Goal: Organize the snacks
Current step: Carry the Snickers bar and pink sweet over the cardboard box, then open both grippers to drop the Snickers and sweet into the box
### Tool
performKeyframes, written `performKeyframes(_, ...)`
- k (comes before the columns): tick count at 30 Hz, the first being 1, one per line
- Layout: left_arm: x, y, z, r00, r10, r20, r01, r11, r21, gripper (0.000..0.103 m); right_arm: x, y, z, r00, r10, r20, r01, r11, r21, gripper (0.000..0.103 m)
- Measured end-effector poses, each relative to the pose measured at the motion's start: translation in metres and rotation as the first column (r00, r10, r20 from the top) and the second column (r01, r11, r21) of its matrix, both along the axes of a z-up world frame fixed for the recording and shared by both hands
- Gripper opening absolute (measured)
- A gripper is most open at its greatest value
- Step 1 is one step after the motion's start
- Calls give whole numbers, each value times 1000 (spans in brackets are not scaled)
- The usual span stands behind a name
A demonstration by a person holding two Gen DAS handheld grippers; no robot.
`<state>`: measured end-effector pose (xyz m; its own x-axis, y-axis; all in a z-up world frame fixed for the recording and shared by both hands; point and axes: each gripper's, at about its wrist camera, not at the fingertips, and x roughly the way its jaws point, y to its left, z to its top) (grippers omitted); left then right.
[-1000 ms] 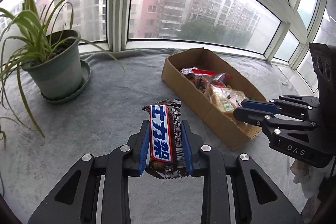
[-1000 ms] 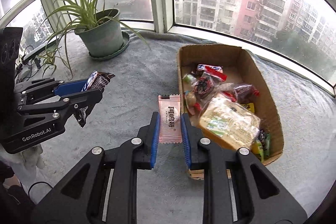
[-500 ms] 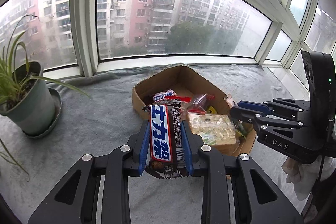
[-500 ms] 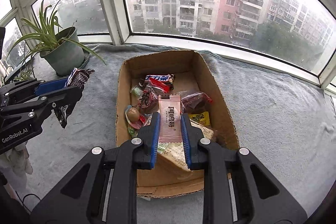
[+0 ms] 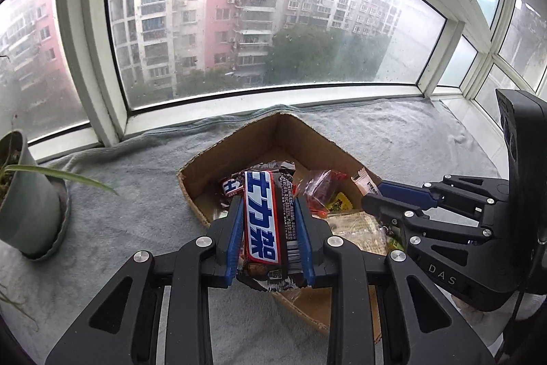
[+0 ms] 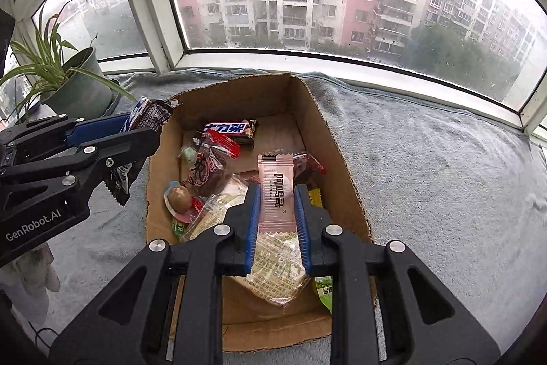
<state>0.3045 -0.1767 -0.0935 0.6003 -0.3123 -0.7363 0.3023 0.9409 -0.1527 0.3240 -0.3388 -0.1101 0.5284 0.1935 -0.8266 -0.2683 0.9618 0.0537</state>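
My left gripper (image 5: 268, 211) is shut on a chocolate bar (image 5: 261, 218) in a brown, blue and white wrapper, held above the near left corner of the cardboard box (image 5: 239, 146). My right gripper (image 6: 275, 194) is shut on a pale pink snack sachet (image 6: 275, 190), hanging over the middle of the same box (image 6: 342, 166). Inside lie several wrapped snacks, among them a second chocolate bar (image 6: 229, 129) and a clear pack of biscuits (image 6: 277, 265). The right gripper (image 5: 372, 195) shows at the right of the left wrist view. At the box's left wall in the other view is the left gripper (image 6: 150, 129).
A grey blanket (image 6: 427, 166) covers the window ledge under the box. A potted spider plant (image 6: 73, 88) stands at the far left by the window frames. A white-gloved hand (image 6: 32, 269) shows below the left gripper.
Both grippers have carried their snacks rightward from over the blanket to over the box. The plant has slid toward the left edge of both views.
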Motion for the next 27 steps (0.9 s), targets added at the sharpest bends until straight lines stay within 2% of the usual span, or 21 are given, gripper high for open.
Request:
performKeyframes(9,15,-8,-12,1000,10,-24,-9,1000,6,27,8,-3,-12,1000,-12,-27,12,1000,15,21)
performKeyframes(19,17,-11,-14,1000,1,-26,0,1000,11,27,8,1,-17,999,-8,-37,8,1000,-5,21)
performKeyframes(21,18,-12,-14,1000,3,-24,-2,1000,12,27,7,0,-17,999,-12,-33,11,1000,-15,27)
performKeyframes(23,18,-12,-13,1000,1,-21,-1,1000,13,28,7,-1,-16,1000,-17,-23,17,1000,-23,50)
performKeyframes(24,18,-13,-13,1000,-2,-19,2,1000,16,29,6,-1,-15,1000,-20,-15,19,999,-28,56)
performKeyframes(26,18,-13,-12,1000,-4,-14,4,1000,25,36,6,-2,-15,1000,-23,-5,22,999,-36,68)
performKeyframes(27,17,-13,-12,1000,-5,-11,5,1000,25,45,6,-2,-14,1000,-25,-3,25,999,-41,71)
